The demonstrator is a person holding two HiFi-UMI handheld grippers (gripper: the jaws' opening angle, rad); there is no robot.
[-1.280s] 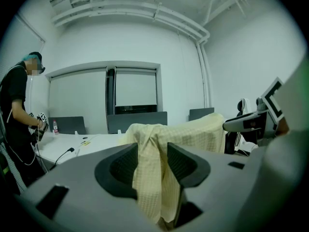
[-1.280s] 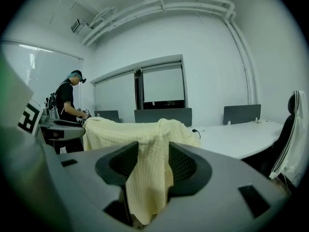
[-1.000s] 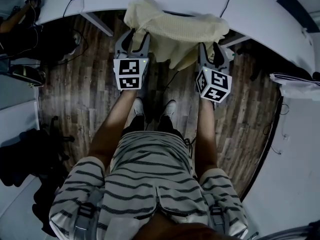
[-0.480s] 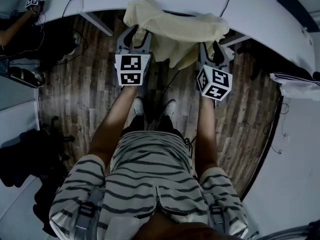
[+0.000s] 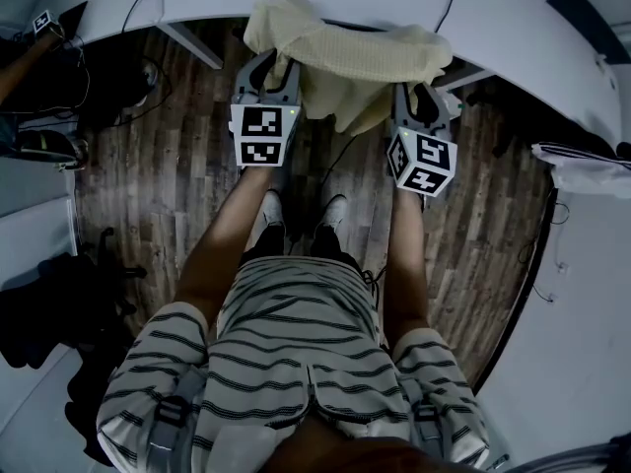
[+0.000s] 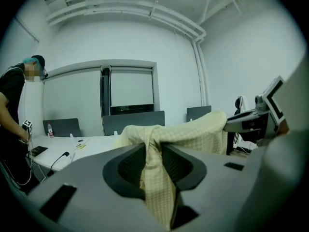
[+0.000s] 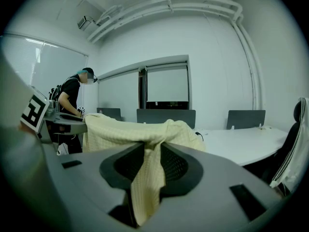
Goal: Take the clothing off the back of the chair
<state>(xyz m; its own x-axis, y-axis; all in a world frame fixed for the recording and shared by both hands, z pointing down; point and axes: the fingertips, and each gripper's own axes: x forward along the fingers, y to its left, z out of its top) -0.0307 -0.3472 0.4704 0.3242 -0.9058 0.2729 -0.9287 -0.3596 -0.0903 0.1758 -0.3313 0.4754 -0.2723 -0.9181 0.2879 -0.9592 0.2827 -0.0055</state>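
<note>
Head view: a pale yellow, waffle-knit garment [image 5: 345,62] hangs draped at the edge of a curved white worktop [image 5: 513,23], above a wood-plank floor [image 5: 168,175]. The left tool [image 5: 266,75] and right tool [image 5: 419,101], each carrying a black-and-white marker cube [image 5: 264,134], meet its two ends.

Left gripper view: the ribbed dark pads [image 6: 128,166] have just been closing and pinch a hanging fold.

Right gripper view: these jaws have also been closing and clamp another fold. A person [image 7: 72,100] stands beyond.
</note>
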